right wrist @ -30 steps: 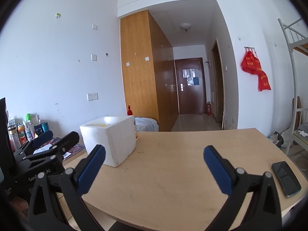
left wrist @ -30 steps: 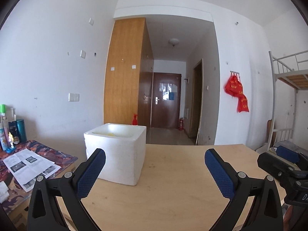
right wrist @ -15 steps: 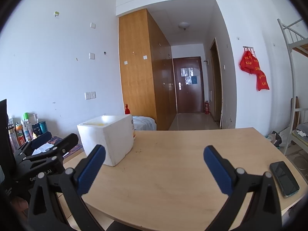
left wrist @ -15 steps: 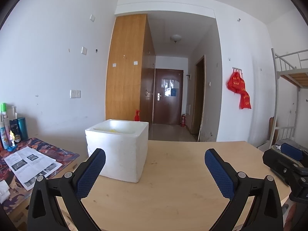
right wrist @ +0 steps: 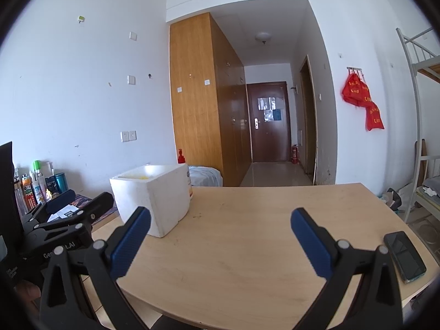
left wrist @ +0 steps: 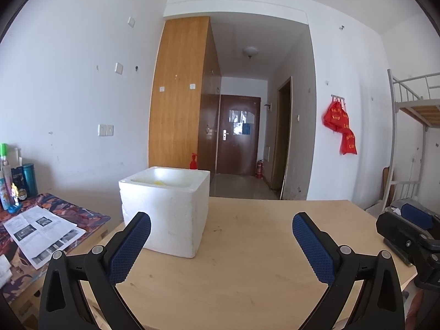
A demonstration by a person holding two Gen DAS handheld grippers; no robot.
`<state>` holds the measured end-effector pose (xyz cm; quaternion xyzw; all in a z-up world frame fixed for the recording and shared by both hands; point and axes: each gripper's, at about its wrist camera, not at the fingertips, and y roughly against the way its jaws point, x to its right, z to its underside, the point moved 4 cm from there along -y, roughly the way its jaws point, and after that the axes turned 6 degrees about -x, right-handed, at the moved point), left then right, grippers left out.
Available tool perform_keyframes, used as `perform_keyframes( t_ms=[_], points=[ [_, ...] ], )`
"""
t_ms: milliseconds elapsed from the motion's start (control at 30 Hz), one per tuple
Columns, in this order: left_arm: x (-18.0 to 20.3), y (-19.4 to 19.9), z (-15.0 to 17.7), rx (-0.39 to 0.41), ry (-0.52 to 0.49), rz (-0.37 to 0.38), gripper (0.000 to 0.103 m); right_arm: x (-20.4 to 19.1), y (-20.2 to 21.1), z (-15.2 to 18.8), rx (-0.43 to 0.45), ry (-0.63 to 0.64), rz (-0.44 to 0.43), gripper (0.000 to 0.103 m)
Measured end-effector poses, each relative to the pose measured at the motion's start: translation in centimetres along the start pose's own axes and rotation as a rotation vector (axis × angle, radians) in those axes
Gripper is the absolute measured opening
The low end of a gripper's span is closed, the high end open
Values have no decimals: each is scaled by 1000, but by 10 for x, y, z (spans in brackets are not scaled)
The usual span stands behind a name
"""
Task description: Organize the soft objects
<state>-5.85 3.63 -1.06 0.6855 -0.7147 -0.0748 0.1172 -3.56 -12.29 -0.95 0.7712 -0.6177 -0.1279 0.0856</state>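
Observation:
A white foam box [left wrist: 165, 211] stands on the left part of the wooden table [left wrist: 247, 247]; a bit of something yellow [left wrist: 159, 183] shows inside it. The box also shows in the right wrist view [right wrist: 154, 195]. My left gripper [left wrist: 221, 232] is open and empty, held above the table just in front of the box. My right gripper [right wrist: 220, 229] is open and empty, over the table's near middle, to the right of the box. Each gripper shows at the edge of the other's view: the right one [left wrist: 409, 231], the left one [right wrist: 66, 220].
A black phone [right wrist: 404, 255] lies at the table's right edge. A red bottle [right wrist: 181, 156] stands behind the box. A lower side table [left wrist: 41, 228] on the left holds printed papers and several bottles [left wrist: 13, 176]. A bunk bed frame [left wrist: 412, 126] stands at right.
Both cameras have tilted and shifted slightly, so the box sits a little lower and nearer in view. Both grippers stay open and empty.

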Motion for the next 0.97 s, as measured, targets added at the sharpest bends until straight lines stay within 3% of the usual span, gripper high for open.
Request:
perform_keyframes(
  t_ms=[967],
  points=[
    [4,1,3,0,-17,-4,103,3,3,-3,-8,2,2,103]
  ],
)
